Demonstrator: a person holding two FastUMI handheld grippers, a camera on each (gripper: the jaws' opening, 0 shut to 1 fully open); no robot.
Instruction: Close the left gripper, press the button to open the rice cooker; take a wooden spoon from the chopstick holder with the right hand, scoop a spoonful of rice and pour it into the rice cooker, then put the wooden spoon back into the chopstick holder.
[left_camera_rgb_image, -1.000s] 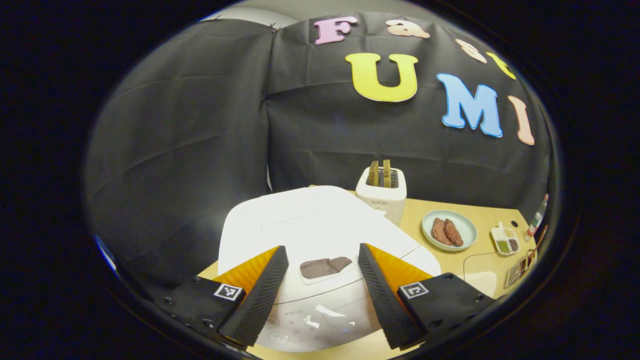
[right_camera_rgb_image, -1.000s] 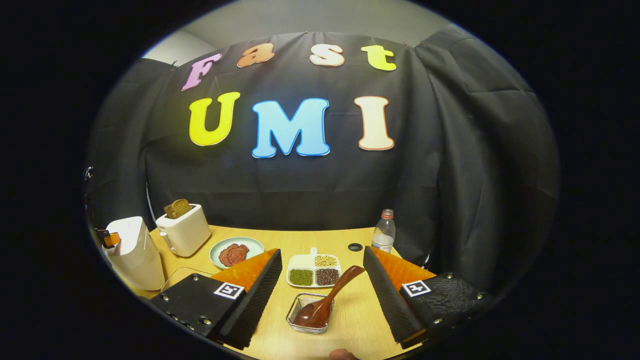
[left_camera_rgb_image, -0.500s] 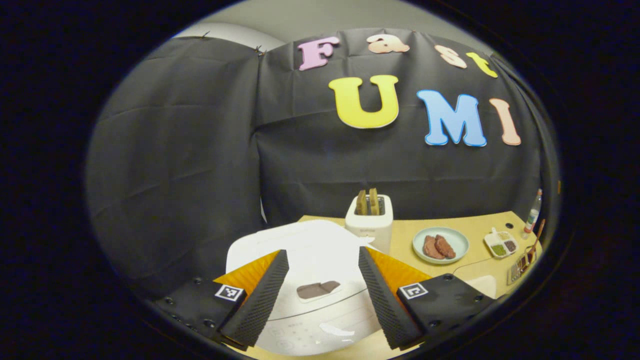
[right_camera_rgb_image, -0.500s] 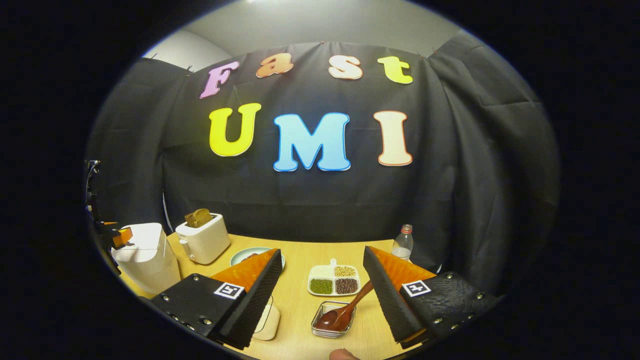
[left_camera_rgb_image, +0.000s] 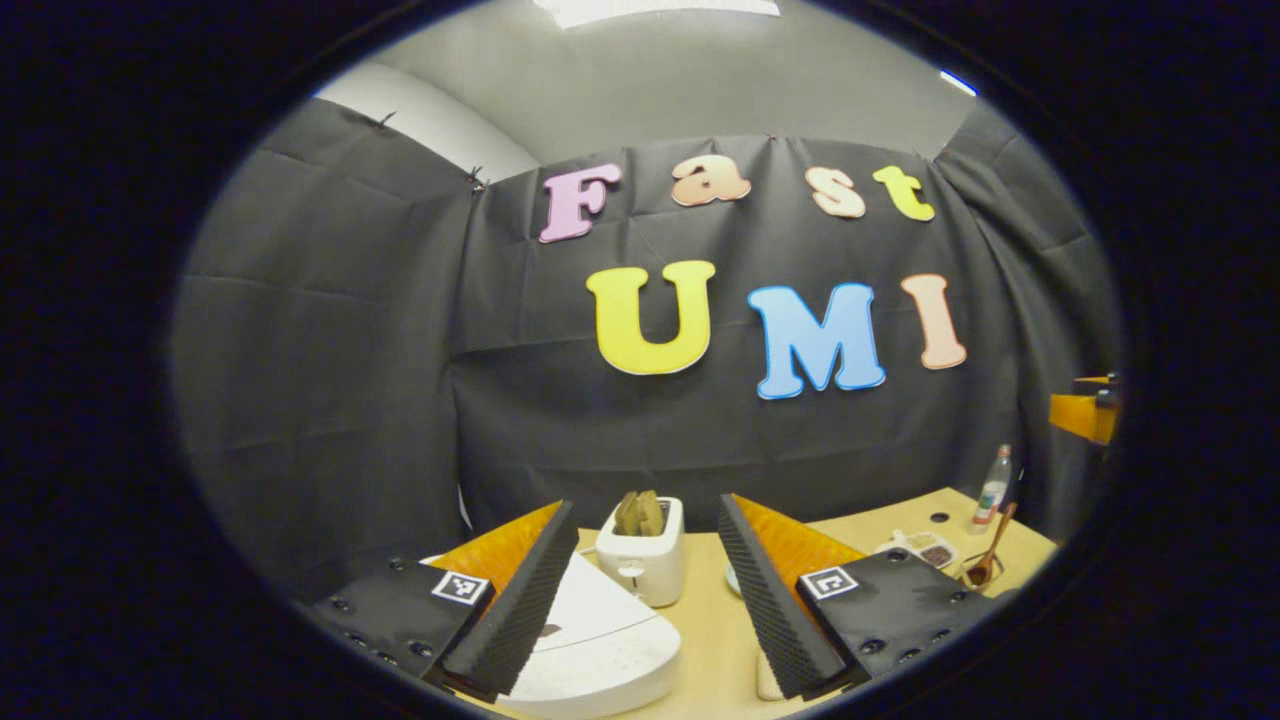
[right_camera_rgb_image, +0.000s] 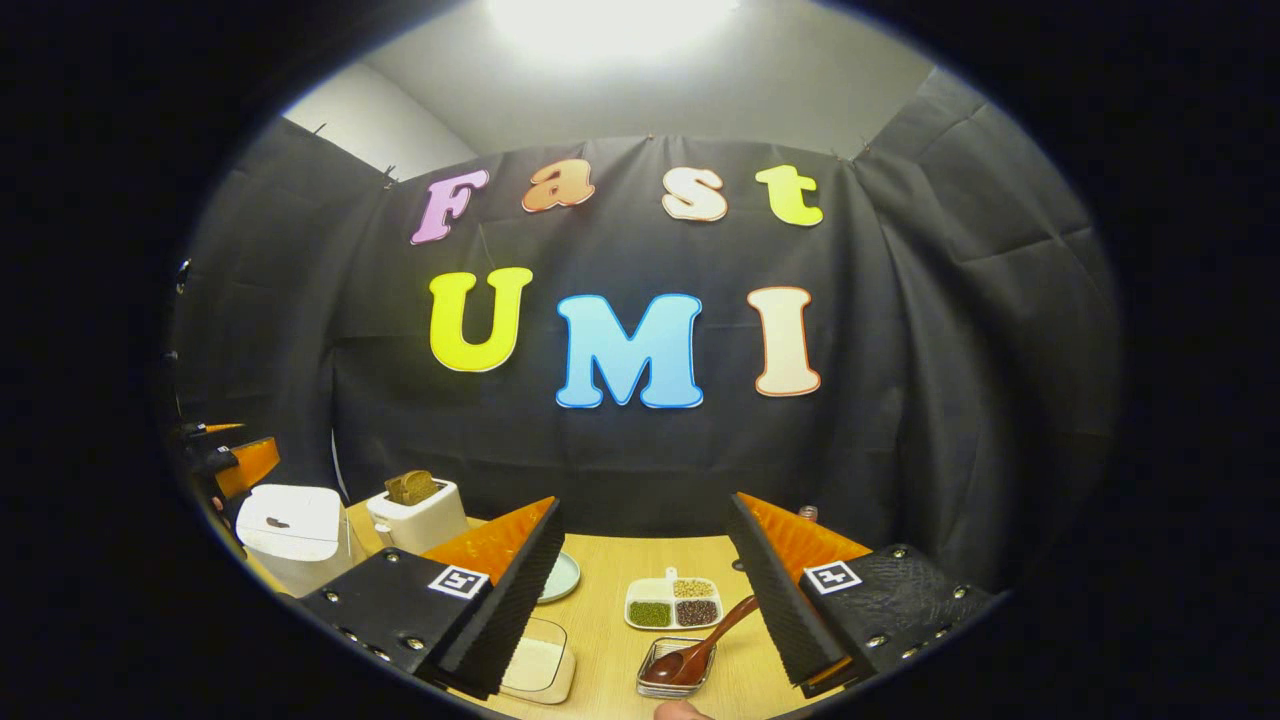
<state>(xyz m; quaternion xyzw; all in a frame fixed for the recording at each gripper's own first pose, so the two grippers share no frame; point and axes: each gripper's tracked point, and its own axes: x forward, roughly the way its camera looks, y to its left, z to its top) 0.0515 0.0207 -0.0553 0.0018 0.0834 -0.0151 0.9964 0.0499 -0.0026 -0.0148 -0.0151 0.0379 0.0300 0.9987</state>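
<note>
The white rice cooker (left_camera_rgb_image: 600, 650) sits low between my left gripper's fingers, lid down. My left gripper (left_camera_rgb_image: 643, 505) is open, held above and behind the cooker. In the right gripper view the cooker (right_camera_rgb_image: 295, 530) stands at the far left with a dark button on its lid. The wooden spoon (right_camera_rgb_image: 700, 650) leans in a small wire chopstick holder (right_camera_rgb_image: 668, 685), just below my open right gripper (right_camera_rgb_image: 645, 500). A clear container of white rice (right_camera_rgb_image: 540, 665) lies beside the right gripper's left finger. The spoon (left_camera_rgb_image: 990, 555) also shows at the far right of the left gripper view.
A white toaster (right_camera_rgb_image: 420, 515) with bread stands behind the cooker. A pale plate (right_camera_rgb_image: 562, 578), a sectioned dish of beans (right_camera_rgb_image: 672, 605) and a bottle (left_camera_rgb_image: 992, 490) are on the wooden table (right_camera_rgb_image: 610, 640). The left gripper (right_camera_rgb_image: 235, 460) shows at the left edge.
Both grippers have lifted and tilted upward, so the table sank low in both views. The left gripper drew back from over the cooker's button. Both stayed open.
</note>
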